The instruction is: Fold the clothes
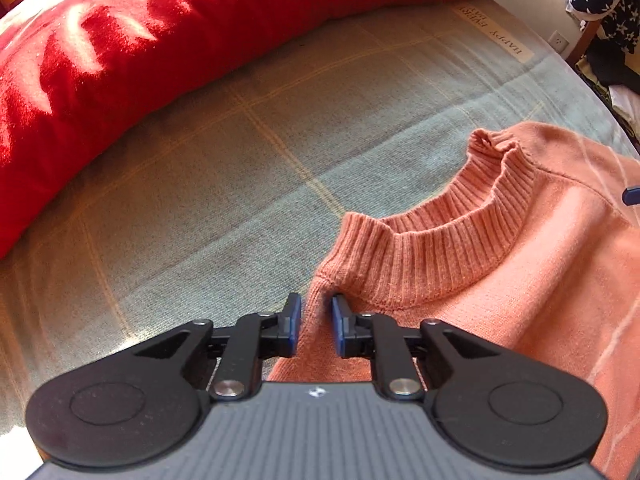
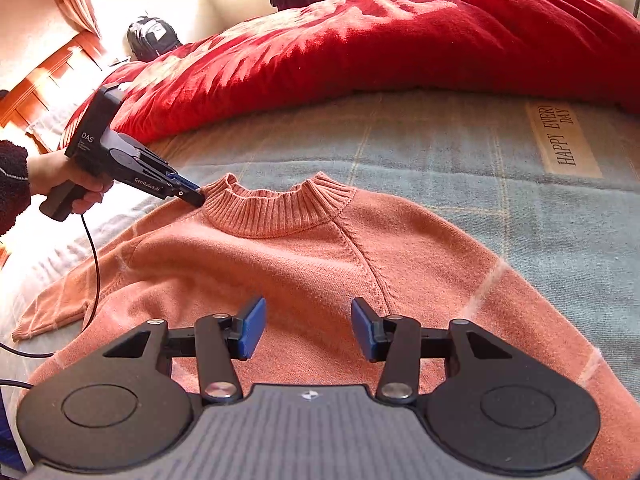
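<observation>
Bed (image 2: 460,152): grey-green plaid cover, coarse weave, printed label strip toward the far right corner.

Red blanket (image 2: 360,40): plush, bulky roll along the bed's far edge.

Sweater (image 2: 280,264): salmon fine knit, ribbed stand-up collar (image 2: 276,208), raglan seams; lies spread front-up across the bed's near half, collar toward the far edge, one sleeve trailing to the near left edge.

Right gripper (image 2: 308,328): hovers over the sweater's chest, blue-padded fingers parted, grasping nothing.

Left gripper (image 1: 316,320): held in a hand (image 2: 68,176), at the shoulder just beside the collar; fingers narrowly parted, a ridge of knit between them, not visibly pinched.

Step, as judged: laying out and smoothing; no fold made. Next likely calls for a firm pinch at shoulder and hem, then carrying one side inward.
</observation>
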The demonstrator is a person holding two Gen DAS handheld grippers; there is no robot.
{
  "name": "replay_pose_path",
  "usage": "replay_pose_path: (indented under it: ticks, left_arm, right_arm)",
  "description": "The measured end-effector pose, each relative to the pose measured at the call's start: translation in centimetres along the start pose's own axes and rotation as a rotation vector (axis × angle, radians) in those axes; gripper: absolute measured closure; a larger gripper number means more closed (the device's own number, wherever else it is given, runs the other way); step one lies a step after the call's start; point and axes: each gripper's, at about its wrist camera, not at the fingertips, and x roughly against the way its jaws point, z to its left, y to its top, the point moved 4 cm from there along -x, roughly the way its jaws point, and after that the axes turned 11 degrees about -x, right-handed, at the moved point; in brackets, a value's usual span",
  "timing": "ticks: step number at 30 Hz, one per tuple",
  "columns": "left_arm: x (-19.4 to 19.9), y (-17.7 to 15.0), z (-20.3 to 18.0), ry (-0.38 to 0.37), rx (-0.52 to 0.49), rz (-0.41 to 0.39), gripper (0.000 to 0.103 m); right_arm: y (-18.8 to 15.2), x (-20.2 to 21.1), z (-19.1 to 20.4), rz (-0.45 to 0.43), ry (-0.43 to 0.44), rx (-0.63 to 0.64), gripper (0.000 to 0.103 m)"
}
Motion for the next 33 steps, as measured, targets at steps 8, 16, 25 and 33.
replay_pose_path:
  ticks: [8, 16, 25, 33]
  left_arm:
    - [-1.1, 0.2, 0.2, -0.041, -0.045, -0.008, 0.054]
    - [-0.2, -1.0, 0.3, -0.112, -0.079, -0.031, 0.054]
    - [0.4, -2.2, -1.2, -0.108, -0.043, -0.051, 0.081]
    - [4.7, -1.1, -3.0, 0.204, -0.139, -0.171, 0.100]
  right_arm:
    - [6.6, -3.5, 1.0, 0.000, 0.052, 0.175, 0.046]
    - [9.3, -13.1, 1.3, 0.198, -0.037, 0.498, 0.043]
    - [8.9, -13.1, 1.9, 0.288, 0.015, 0.524, 0.071]
    - [8.2, -10.0, 6.4, 0.049, -0.223, 0.719, 0.087]
